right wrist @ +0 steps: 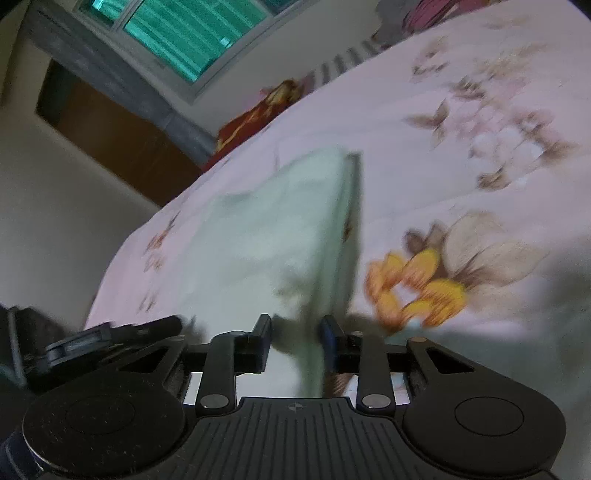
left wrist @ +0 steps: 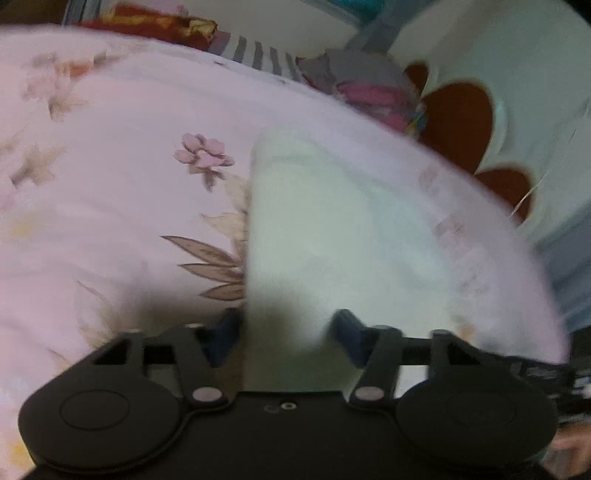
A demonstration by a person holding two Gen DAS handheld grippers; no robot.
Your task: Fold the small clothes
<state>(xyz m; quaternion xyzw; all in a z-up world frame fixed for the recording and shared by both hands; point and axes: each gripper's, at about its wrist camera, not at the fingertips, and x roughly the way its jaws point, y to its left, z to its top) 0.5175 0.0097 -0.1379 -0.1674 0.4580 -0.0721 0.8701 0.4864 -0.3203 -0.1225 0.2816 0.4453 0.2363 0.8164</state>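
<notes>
- Pale mint garment (left wrist: 314, 221): small cloth item lying on the bedsheet, in the middle of the left wrist view, running from the gripper out toward 12 o'clock. In the right wrist view the same garment (right wrist: 266, 236) spreads from the fingers toward 11 o'clock, one long straight edge on its 3 o'clock side. Both views are motion-blurred.
- Left gripper (left wrist: 288, 332): blue-tipped fingers (left wrist: 225, 332) stand apart with garment cloth passing between them; whether they pinch the cloth or merely straddle it cannot be told from the blur.
- Right gripper (right wrist: 295, 343): fingers (right wrist: 330, 343) set fairly near each other, a fold of garment cloth between them; a true grip cannot be confirmed.
- Bedsheet (left wrist: 110, 184): pink, printed with brown leaves and pink flowers, carrying the garment. In the right wrist view the bedsheet (right wrist: 461, 166) shows a yellow-orange flower print (right wrist: 417, 288) at 3 o'clock of the fingertips.
- Red and yellow cloth (left wrist: 155, 22): at the far edge of the bed, 11 o'clock in the left wrist view.
- Striped grey fabric (left wrist: 258, 55): just beside the red cloth, at 12 o'clock.
- Pale cloth with dark red patches (left wrist: 480, 122): beyond the bed edge at 2 o'clock.
- Window (right wrist: 192, 29): green-tinted panes, 11 o'clock in the right wrist view.
- Brown wooden panel (right wrist: 110, 136): below the window, at 10 o'clock.
</notes>
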